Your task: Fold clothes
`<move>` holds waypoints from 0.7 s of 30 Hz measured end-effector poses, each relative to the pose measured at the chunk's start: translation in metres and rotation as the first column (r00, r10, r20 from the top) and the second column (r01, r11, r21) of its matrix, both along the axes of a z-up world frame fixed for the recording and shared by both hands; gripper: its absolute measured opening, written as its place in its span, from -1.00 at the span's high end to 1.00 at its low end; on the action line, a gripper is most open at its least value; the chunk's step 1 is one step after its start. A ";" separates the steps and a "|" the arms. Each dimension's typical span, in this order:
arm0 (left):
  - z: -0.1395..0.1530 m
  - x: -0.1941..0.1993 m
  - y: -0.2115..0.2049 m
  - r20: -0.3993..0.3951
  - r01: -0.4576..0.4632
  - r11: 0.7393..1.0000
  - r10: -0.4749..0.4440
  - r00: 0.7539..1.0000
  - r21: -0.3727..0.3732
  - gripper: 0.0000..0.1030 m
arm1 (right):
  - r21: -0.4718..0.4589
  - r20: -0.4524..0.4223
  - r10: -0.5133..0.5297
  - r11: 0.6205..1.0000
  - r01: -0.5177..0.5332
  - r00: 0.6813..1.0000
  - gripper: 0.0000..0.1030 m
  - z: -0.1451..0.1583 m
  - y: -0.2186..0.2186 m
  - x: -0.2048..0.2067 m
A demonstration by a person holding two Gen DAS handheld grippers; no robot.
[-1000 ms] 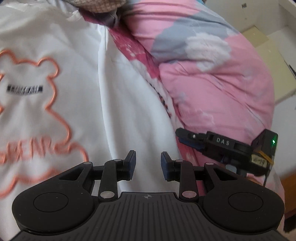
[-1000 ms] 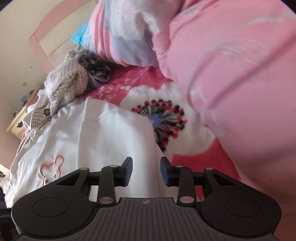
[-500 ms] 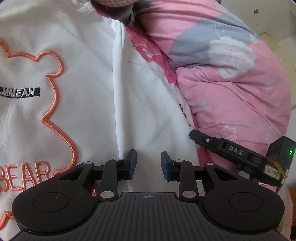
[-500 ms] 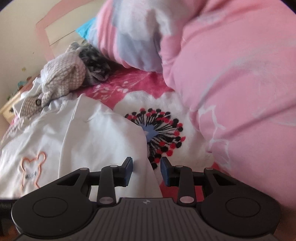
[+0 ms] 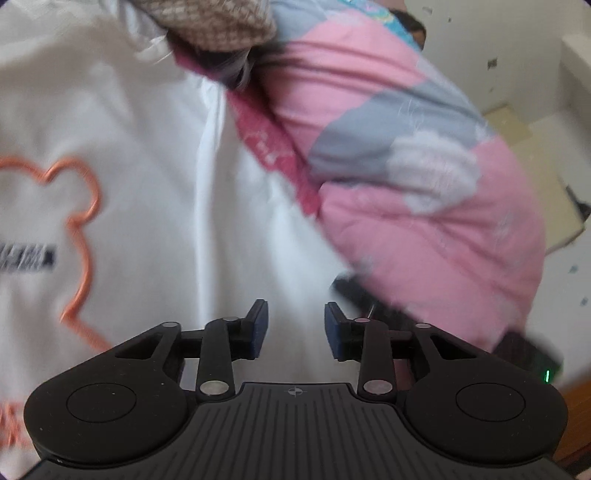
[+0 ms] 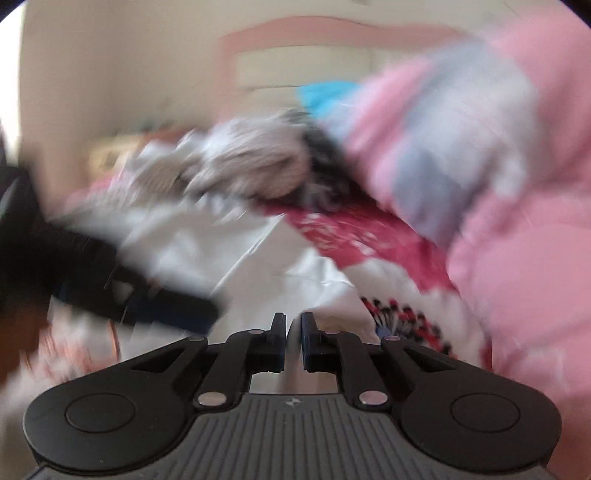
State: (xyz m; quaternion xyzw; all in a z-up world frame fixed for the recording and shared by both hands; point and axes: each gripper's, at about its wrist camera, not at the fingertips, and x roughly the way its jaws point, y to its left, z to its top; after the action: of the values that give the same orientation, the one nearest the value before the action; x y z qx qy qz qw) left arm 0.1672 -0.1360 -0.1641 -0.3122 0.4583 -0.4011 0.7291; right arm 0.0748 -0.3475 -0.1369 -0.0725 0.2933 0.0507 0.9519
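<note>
White sweatshirt (image 5: 155, 177) with an orange bear outline (image 5: 79, 236) spread flat on the red floral bedsheet (image 5: 273, 144), front up, one long crease running down beside the print. No finished fold showing; sleeve and hem seemingly not yet brought in, so judged barely started, nearly all folding left. Left gripper (image 5: 294, 328) low over the sweatshirt's right part, jaws parted and opening, nothing between them but cloth lying below. Right gripper (image 6: 293, 332) at the sweatshirt's right edge, jaws closing to a thin slit; white fabric looks to sit in that slit, though motion blur prevents certainty of a pinch. Beyond the sweatshirt's collar end, a checked garment (image 5: 218, 22) heaped with other clothes, probably waiting their turn. Right of the sweatshirt, a bulky pink quilt (image 5: 424, 221). No baskets, boxes or other containers in view.
</note>
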 end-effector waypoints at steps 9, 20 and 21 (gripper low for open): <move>-0.007 0.037 -0.056 -0.028 0.083 0.995 -0.081 0.996 0.062 0.21 | -0.135 -0.012 0.094 0.986 -0.095 0.995 0.63 -0.006 0.011 -0.008; -0.015 0.042 -0.070 -0.017 0.095 0.988 -0.094 0.995 0.125 0.30 | -0.072 -0.044 -0.100 0.993 0.097 0.994 0.46 0.014 -0.046 0.001; -0.015 0.042 -0.070 -0.015 0.094 0.988 -0.093 0.996 0.124 0.30 | -0.080 -0.063 -0.107 0.992 0.102 0.992 0.46 0.009 -0.047 0.006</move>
State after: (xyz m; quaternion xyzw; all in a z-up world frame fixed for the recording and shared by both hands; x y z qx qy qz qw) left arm 0.2088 -0.2059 -0.1787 -0.2462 0.5001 -0.4041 0.7253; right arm 0.0805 -0.3940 -0.1279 -0.0918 0.3305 -0.0080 0.9393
